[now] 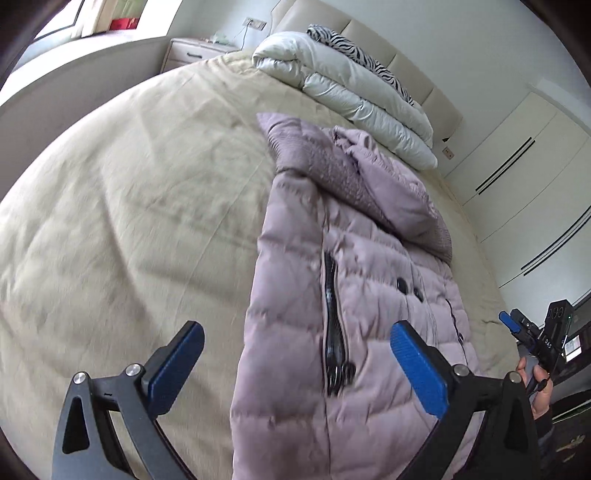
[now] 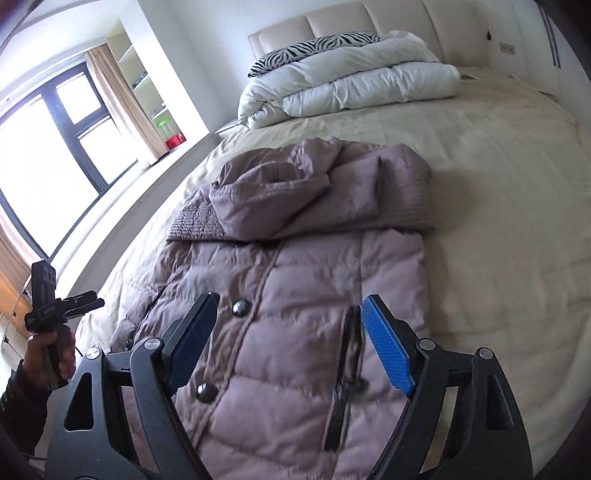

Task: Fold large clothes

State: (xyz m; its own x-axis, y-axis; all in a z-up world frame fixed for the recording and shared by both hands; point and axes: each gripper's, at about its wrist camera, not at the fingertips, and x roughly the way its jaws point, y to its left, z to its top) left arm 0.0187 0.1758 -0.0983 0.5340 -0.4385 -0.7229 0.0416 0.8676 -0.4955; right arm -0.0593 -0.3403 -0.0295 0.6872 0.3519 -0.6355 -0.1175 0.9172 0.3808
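**A puffy coat lies on the bed, both tongs spread wide**

Closest in the left wrist view are the left tongs [image 1: 297, 363]. Their two blue pads are spread far apart and grip nothing. One pad is over the bed sheet and the other is over the coat. In the right wrist view the right tongs [image 2: 290, 341] are also spread wide and hold nothing. They hang above the lower part of the coat.

The puffy pale purple winter coat [image 2: 295, 295] lies flat on the big bed with the cream sheet [image 1: 129, 221], nearer one side of the bed than the other. Its front faces up. Round dark buttons [image 2: 241, 307] run down the front, and a black pocket zip [image 1: 334, 354] sits beside them. The coat looks narrow, and no sleeves stick out at the sides.

A little farther off, the coat's hood [image 2: 325, 188] lies bunched at the top end, with a knitted collar under it.

At the far end of the bed sits a folded white fluffy duvet [image 2: 351, 81]. A black and white zebra pillow [image 2: 314, 48] rests behind it, against the padded cream headboard [image 2: 369, 18].
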